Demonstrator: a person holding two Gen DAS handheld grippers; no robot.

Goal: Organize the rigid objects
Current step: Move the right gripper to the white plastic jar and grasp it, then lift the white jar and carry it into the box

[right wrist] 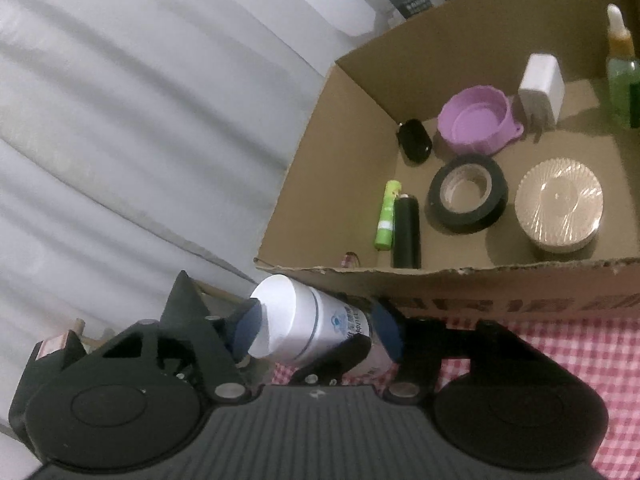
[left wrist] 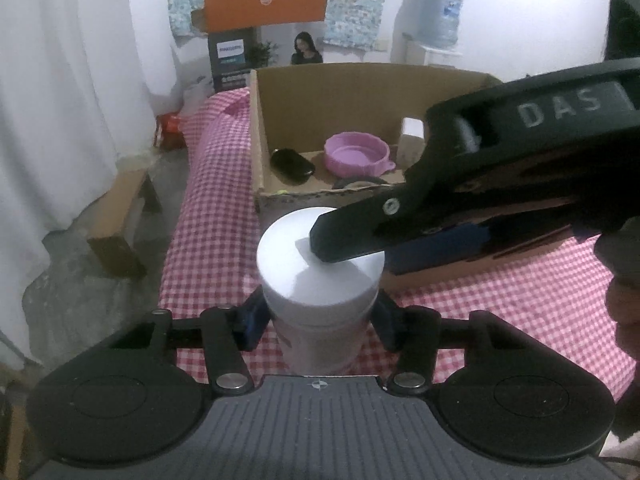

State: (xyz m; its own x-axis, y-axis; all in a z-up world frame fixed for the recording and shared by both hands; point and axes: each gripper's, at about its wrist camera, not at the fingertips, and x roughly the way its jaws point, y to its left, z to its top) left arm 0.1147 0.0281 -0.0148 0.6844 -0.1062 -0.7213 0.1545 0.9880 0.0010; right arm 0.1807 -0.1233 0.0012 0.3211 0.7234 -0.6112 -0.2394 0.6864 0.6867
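Note:
A white bottle (left wrist: 320,304) with a white cap stands on the red-checked cloth, just in front of the cardboard box (left wrist: 276,128). My left gripper (left wrist: 318,322) is shut on its body, a blue pad on each side below the cap. My right gripper (left wrist: 360,256) reaches in from the right, one black finger (left wrist: 344,236) lying on the cap's top. In the right wrist view the bottle (right wrist: 304,328) sits between the right gripper's (right wrist: 316,332) pads, one on the cap's top face and one against the body.
The open box (right wrist: 340,152) holds a purple bowl (right wrist: 476,120), a black tape roll (right wrist: 466,196), a wrapped stack of paper liners (right wrist: 558,204), a white charger (right wrist: 540,84), a green tube (right wrist: 386,216), a black cylinder (right wrist: 406,232) and a dropper bottle (right wrist: 620,72). The table edge falls away on the left, near a white curtain (left wrist: 72,100).

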